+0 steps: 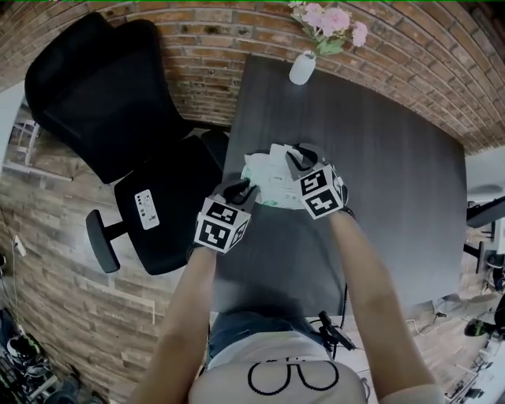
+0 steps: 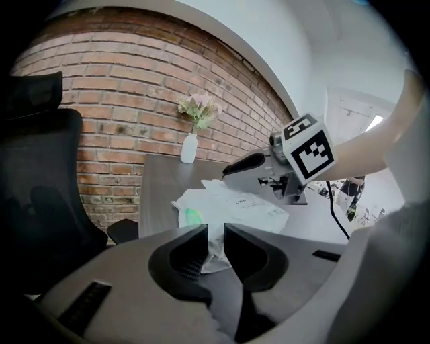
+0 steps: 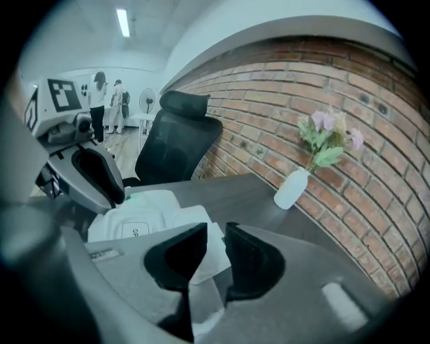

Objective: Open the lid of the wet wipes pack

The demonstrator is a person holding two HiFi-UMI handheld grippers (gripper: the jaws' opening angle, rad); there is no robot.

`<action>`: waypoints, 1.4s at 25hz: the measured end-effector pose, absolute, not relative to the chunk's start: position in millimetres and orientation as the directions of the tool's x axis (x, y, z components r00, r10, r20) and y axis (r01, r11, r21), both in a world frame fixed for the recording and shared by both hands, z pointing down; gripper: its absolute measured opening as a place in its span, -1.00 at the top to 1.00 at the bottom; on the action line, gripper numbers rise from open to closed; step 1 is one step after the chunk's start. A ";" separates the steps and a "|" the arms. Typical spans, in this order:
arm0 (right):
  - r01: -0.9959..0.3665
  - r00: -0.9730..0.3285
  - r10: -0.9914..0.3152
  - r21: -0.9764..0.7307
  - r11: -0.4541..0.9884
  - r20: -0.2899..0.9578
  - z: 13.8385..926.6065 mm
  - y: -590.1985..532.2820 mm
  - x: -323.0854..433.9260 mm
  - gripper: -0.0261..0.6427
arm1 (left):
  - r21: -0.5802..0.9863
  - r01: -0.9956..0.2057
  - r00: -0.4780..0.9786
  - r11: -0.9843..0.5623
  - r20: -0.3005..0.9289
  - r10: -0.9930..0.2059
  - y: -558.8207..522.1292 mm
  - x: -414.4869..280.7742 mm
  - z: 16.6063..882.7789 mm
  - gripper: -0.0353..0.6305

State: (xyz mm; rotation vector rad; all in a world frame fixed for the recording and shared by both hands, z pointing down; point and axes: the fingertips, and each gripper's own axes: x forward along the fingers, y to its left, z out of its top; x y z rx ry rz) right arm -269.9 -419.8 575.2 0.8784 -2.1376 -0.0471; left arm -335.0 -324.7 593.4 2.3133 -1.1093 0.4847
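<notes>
Closest to you, your forearms (image 1: 371, 276) reach out over the near edge of the dark table (image 1: 379, 181), with a gripper in each hand. Your left gripper (image 2: 215, 236) sits at the near-left end of the wet wipes pack (image 1: 268, 180). Its jaws are drawn close together and clamp the pack's crinkled end seam (image 2: 213, 250) between them.

The pack lies on the table between your two grippers, toward the table's left edge. It is white, with a green patch (image 2: 193, 216) on the side nearer your left gripper. On its top face the rounded lid (image 3: 136, 230), which carries dark print, faces up.

Your right gripper (image 3: 213, 245) comes in at the pack's far-right side, tilted downward. Its jaws stand a narrow gap apart with a white edge of the pack in that gap, and the pads do not look pressed onto it. You cannot tell from any view whether that white edge belongs to the lid.

Beyond the pack, at the table's far end, a white vase (image 1: 302, 68) of pink flowers (image 1: 331, 22) stands just in front of the brick wall (image 2: 121, 87). A black office chair (image 1: 118, 110) stands beside the table on the left.

Farthest off, in the right gripper view, two persons (image 3: 107, 97) stand in a bright room.
</notes>
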 end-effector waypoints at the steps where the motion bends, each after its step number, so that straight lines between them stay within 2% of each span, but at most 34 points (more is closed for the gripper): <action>1: -0.583 -0.443 -0.614 0.310 0.751 0.653 567.4 -418.0 -270.1 0.70 | 0.290 -0.802 0.591 -0.523 0.522 -0.616 -323.4 -336.6 591.7 0.68; 9: -0.622 -0.539 -0.684 0.314 0.717 0.492 485.9 -379.0 -260.3 0.72 | 0.223 -0.849 0.528 -0.480 0.408 -0.745 -304.1 -348.9 534.0 0.68; 13: -0.636 -0.565 -0.712 0.331 0.697 0.417 448.5 -343.6 -251.7 0.92 | 0.161 -0.868 0.496 -0.470 0.319 -0.807 -286.2 -352.0 487.9 0.68; 21: -0.706 -0.580 -0.765 0.296 0.643 0.278 379.9 -283.9 -230.6 0.93 | 0.046 -0.901 0.433 -0.431 0.133 -0.891 -254.5 -355.5 390.0 0.69; 24: -0.751 -0.573 -0.797 0.268 0.604 0.192 347.6 -265.9 -223.6 0.94 | -0.008 -0.912 0.410 -0.411 0.065 -0.910 -246.5 -358.0 351.4 0.75; 25: -0.767 -0.568 -0.807 0.251 0.591 0.163 337.9 -260.3 -219.6 0.94 | -0.027 -0.911 0.410 -0.412 0.047 -0.911 -243.5 -356.7 339.1 0.87; 26: -0.781 -0.563 -0.815 0.232 0.579 0.138 329.3 -254.7 -215.5 0.94 | -0.047 -0.907 0.418 -0.419 0.031 -0.908 -240.2 -353.8 327.6 0.90; 35: -0.829 -0.543 -0.839 0.150 0.539 0.017 272.7 -224.1 -188.7 0.94 | -0.109 -0.907 0.417 -0.407 -0.095 -0.904 -224.5 -348.2 260.4 0.90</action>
